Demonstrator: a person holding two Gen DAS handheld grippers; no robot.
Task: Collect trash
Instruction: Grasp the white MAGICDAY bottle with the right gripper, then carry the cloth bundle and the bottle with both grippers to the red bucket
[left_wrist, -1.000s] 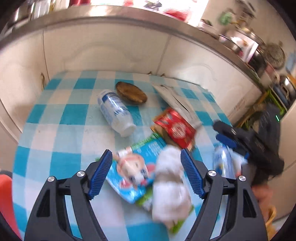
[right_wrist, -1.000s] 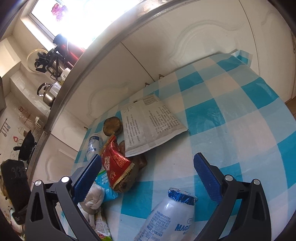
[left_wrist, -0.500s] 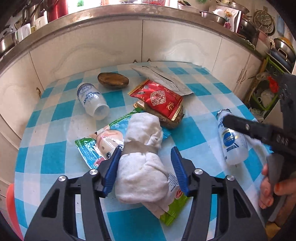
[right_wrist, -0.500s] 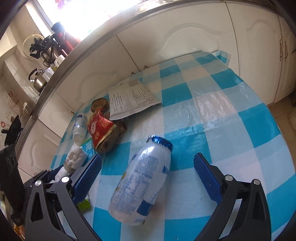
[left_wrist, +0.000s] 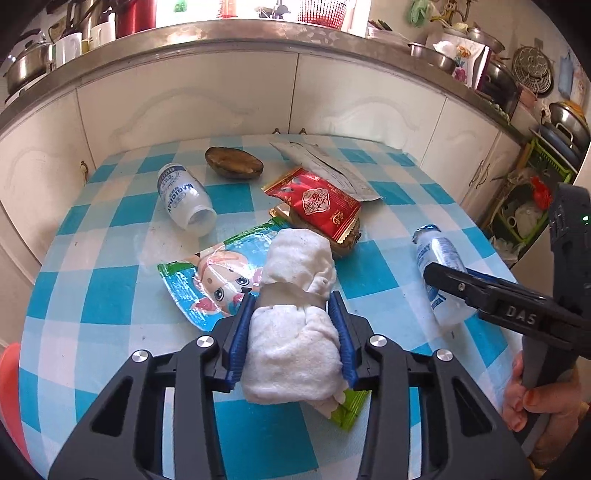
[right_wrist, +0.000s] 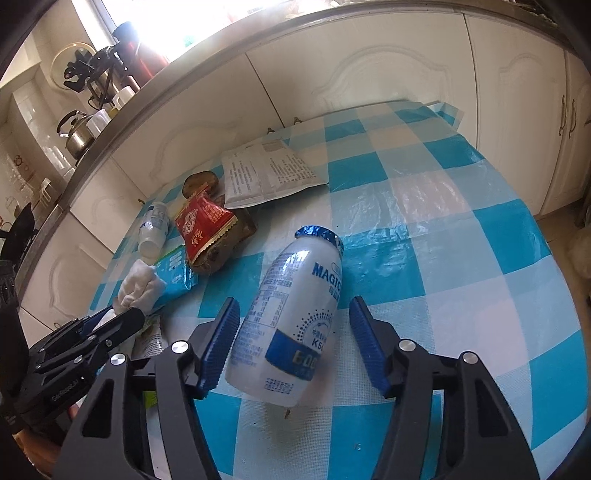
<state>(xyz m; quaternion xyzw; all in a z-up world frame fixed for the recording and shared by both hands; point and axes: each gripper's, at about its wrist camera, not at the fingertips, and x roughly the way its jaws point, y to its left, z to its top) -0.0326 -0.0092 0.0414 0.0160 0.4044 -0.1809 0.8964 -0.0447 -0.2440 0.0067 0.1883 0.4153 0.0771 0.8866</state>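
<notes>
Trash wad (left_wrist: 291, 332) pinched in left tongs (left_wrist: 291, 325), hiding green wrapper (left_wrist: 349, 413).

Home kitchen: white cabinet doors (left_wrist: 236, 107) beyond tongs, steel pots (left_wrist: 26, 62), kettle (right_wrist: 75, 134), dish rack (left_wrist: 532, 192), checkered tabletop (left_wrist: 118, 206).

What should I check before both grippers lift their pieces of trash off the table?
1. Left gripper closed on the white rag: ok, pads press both its sides.
2. Right gripper closed on the bottle: not ok; jaws have just been closing, gaps remain beside the bottle.
3. Bottle centred between the pads: ok.
4. Rag free of the cartoon wrapper beneath: cannot tell.
5. Bottle's foil lid sealed: cannot tell.
6. Grippers apart from each other: ok.
</notes>
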